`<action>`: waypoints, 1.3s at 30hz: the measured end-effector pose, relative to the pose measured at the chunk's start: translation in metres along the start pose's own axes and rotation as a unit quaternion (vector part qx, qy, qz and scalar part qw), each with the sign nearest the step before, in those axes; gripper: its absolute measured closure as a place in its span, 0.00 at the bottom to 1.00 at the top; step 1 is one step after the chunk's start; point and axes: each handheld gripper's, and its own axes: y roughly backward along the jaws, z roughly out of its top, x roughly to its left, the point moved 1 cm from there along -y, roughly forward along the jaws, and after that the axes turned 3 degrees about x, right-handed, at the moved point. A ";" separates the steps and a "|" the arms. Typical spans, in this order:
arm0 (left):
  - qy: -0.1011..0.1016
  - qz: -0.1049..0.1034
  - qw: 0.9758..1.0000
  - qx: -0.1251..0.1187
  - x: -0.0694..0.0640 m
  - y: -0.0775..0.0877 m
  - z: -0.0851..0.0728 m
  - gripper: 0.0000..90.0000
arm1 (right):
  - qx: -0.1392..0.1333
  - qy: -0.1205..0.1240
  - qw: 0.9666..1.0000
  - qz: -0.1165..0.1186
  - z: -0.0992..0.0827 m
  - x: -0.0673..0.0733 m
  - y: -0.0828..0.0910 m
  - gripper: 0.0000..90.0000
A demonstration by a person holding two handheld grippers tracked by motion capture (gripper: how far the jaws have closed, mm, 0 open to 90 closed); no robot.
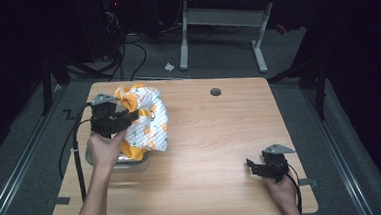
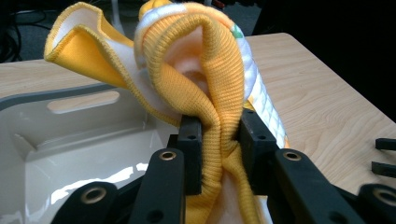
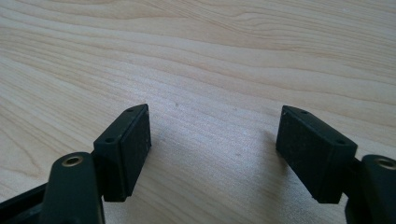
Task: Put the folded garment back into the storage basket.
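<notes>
Lab or office | wood desk (image 1: 220,135) with cable hole (image 1: 215,92) | second desk (image 1: 223,15) behind | floor cables (image 1: 125,56) | dark carpet (image 1: 295,56)

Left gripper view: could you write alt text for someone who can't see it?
Two black fingers of the left gripper pinch a bunched orange and white cloth, which rises in folds above them. Behind it to the left is a pale bin with a handle slot, standing on a light wooden table.

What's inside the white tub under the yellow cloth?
The part of the white tub that shows is bare and shiny. The left tongs pinch the yellow cloth, which hangs over the tub's right side, so whatever lies beneath it there cannot be seen.
</notes>
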 end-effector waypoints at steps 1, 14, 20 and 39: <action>0.001 0.001 1.000 -0.001 0.001 0.001 0.000 0.82 | 0.000 0.000 1.000 0.000 0.000 0.000 0.000 0.30; 0.010 0.005 1.000 -0.002 0.016 0.013 -0.003 0.82 | 0.000 0.000 1.000 0.000 0.000 0.000 0.000 0.30; 0.014 0.010 1.000 -0.001 0.023 0.015 -0.006 0.81 | 0.000 0.000 1.000 0.000 0.000 0.000 0.000 0.30; 0.020 0.023 0.999 0.016 0.045 0.008 -0.014 0.81 | 0.000 -0.002 1.000 0.000 0.000 0.000 0.000 0.30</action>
